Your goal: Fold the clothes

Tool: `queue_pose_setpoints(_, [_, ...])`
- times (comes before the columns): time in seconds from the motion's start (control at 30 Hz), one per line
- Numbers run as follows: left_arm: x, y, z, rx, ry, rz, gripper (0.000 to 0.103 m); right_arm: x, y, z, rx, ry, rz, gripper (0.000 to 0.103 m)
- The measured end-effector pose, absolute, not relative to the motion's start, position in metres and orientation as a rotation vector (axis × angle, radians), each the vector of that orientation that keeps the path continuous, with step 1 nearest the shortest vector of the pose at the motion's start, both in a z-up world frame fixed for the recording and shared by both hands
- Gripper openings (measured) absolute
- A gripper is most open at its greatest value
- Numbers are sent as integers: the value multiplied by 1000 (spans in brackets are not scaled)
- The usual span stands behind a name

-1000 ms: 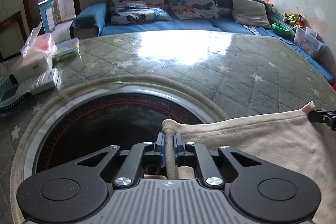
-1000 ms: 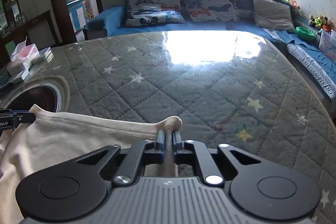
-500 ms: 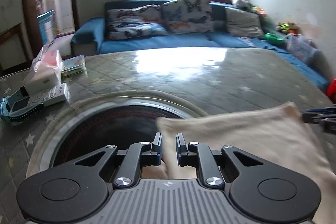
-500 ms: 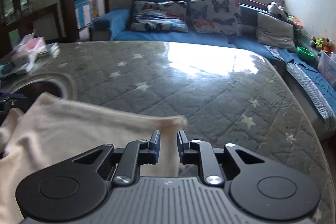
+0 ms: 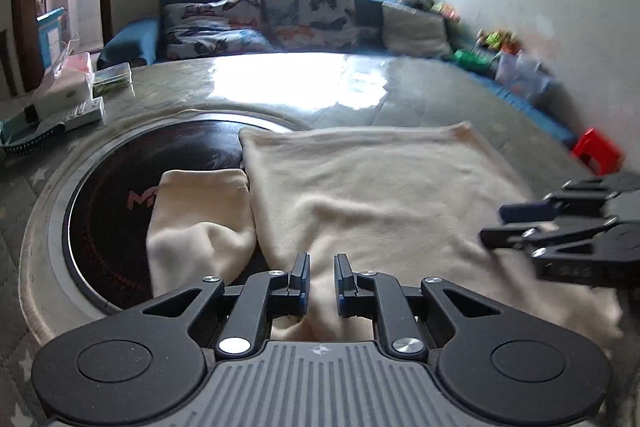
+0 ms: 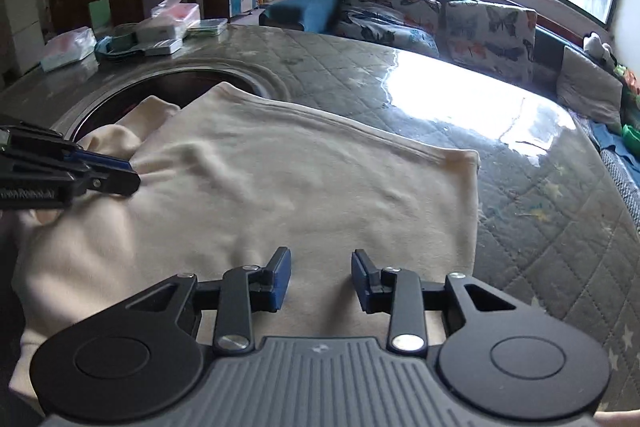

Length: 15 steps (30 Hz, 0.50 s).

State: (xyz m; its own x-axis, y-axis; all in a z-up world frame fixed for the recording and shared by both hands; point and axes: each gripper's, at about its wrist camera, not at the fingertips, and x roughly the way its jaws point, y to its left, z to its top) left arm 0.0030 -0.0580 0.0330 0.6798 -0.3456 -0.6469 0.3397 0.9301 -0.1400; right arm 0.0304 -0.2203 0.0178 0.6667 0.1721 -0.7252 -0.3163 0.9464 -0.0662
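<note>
My left gripper [image 5: 321, 277] hung with its jaws a little apart, holding nothing, and my right gripper [image 6: 320, 277] stood wider open over the cream garment [image 6: 280, 195]. It lay spread on the quilted table [image 6: 540, 227], a sleeve [image 5: 200, 219] at ten o'clock over the dark round inset [image 5: 108, 187]. Soft, light, limp cloth, I judged; best pinched at hem corners.

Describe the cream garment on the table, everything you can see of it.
The cream garment looks like soft fleece or brushed knit, with a stitched hem along its far edge. It lies spread, mildly rumpled, on the quilted star-print table cover. A sleeve with a cuffed end drapes onto the dark round cooktop set in the table. The left gripper and right gripper are both open just above the cloth; neither pinches it.
</note>
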Motion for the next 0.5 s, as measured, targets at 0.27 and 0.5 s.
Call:
queue_pose_setpoints(0.27, [31,-17,35,-55,722,-153,15,30,-223,18,-151,803,266,39])
queue_pose_setpoints(0.5, [69,2,21,-80,761,-40,33,31,-223,16,-150,803,269,40])
